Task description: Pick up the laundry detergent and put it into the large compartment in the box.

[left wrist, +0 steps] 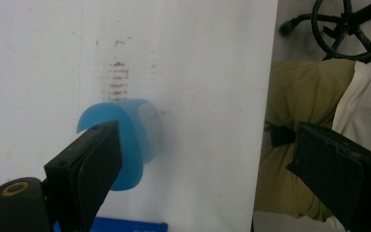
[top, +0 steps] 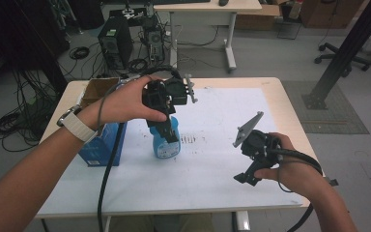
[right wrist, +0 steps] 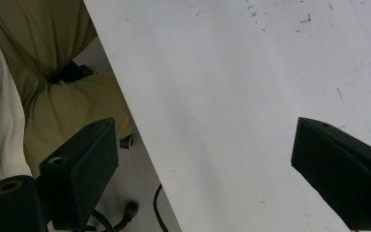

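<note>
A light-blue translucent bottle (top: 166,146) stands on the white table top (top: 212,164), left of centre. My left gripper (top: 166,131) hangs over the bottle, pointing down, with one black jaw in front of its top. In the left gripper view the bottle (left wrist: 137,133) lies partly behind the left jaw, and the left gripper (left wrist: 205,145) stands open with bare table in the gap. My right gripper (top: 247,178) hovers near the front right of the table. The right gripper (right wrist: 205,140) is open over the table's front edge with nothing between the jaws.
A blue box (top: 101,147) stands just left of the bottle, with an open cardboard box (top: 96,89) behind it. Dark scuff marks (top: 191,139) lie right of the bottle. Beyond the table are a computer tower (top: 113,46), floor cables and a black post (top: 348,48).
</note>
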Tool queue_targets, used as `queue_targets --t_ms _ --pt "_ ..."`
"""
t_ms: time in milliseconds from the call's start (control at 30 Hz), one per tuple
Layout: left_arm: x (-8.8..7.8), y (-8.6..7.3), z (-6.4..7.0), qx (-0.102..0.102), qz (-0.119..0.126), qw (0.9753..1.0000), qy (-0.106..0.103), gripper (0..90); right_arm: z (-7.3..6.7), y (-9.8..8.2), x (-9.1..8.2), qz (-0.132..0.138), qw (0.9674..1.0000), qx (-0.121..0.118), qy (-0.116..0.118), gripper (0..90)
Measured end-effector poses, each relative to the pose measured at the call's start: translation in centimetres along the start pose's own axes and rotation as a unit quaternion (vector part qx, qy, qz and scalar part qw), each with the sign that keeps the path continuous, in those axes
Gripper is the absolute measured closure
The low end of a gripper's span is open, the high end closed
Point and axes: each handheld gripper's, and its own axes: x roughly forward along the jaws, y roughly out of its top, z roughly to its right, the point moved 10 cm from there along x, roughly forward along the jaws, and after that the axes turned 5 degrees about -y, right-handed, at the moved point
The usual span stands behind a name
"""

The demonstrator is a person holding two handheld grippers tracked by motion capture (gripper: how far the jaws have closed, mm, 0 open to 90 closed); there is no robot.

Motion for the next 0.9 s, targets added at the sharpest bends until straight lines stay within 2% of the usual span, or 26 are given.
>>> queue_targets --t_ms 667,900 --pt "-1.2 0.4 -0.3 -0.006 0.014 0.9999 0.008 10.9 0.0 0.0 -0.5 0.002 1.0 0.0 -0.004 9.8" --pt "-1.4 0.2 -0.3 -0.008 0.011 0.9998 0.011 10.9 -0.1 -0.1 -0.3 0.002 1.0 0.0 -0.003 9.8"
